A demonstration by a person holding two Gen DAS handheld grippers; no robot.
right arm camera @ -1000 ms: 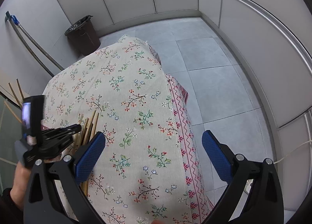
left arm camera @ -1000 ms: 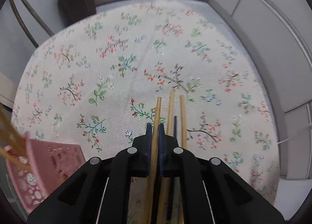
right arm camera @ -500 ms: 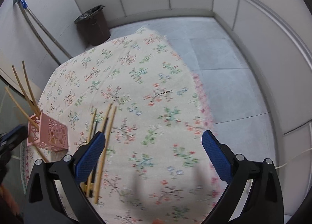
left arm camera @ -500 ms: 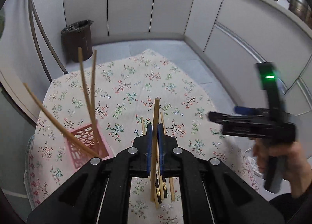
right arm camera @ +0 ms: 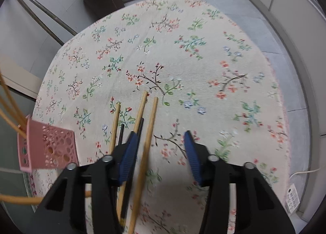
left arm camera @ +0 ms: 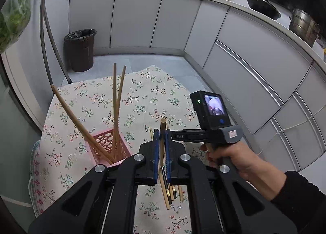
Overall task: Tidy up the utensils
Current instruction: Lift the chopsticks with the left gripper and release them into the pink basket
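Matt woven floral tablecloth [right arm camera: 183,30]; pale bare-wood chopsticks [right arm camera: 149,130]; a perforated pink plastic basket [left arm camera: 108,144]; ribbed blue pads [right arm camera: 190,152] on black plastic jaws; a dull steel pot [left arm camera: 302,26].

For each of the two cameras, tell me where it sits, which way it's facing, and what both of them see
Left wrist: on the left gripper, shut on a wooden chopstick; faces across the floral tablecloth toward cabinets; shows the right hand.
Right wrist: on the right gripper, jaws closing around a loose chopstick; faces steeply down.
Shared: pink basket, tablecloth.
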